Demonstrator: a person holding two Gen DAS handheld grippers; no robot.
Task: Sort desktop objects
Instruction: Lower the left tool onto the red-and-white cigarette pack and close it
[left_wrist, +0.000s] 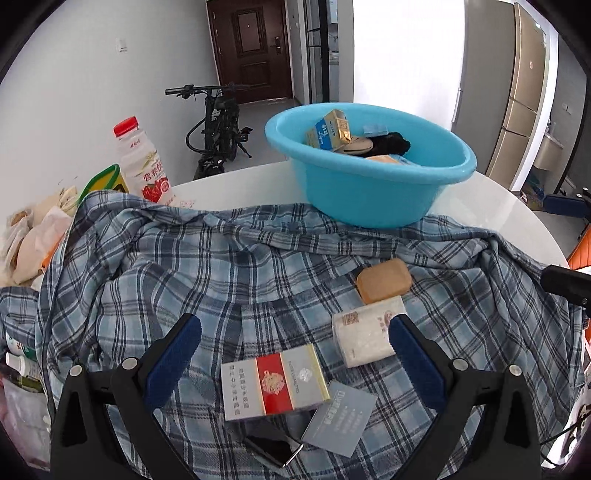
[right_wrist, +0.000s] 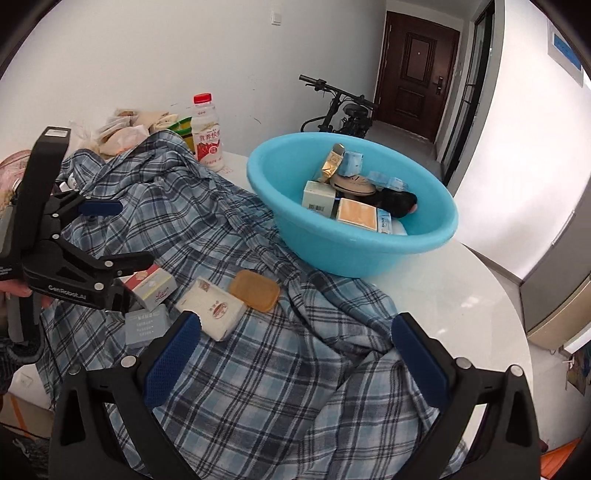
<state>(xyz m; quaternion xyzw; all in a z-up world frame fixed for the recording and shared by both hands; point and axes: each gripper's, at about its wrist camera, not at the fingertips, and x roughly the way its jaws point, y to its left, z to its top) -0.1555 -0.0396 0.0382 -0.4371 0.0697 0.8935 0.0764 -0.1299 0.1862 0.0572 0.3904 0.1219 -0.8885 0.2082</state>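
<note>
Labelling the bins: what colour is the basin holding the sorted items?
Light blue basin, clearest in the right wrist view.

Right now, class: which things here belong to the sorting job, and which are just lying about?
Belong to the job:
blue basin
soap bar
tissue pack
red and white box
grey card
left gripper, open
right gripper, open

Just lying about:
plaid shirt
milk bottle
paper bags
bicycle

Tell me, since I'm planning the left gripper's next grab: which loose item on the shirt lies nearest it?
The red-and-white box, lying flat between the open left gripper fingers; the tissue pack and soap bar lie farther.
</note>
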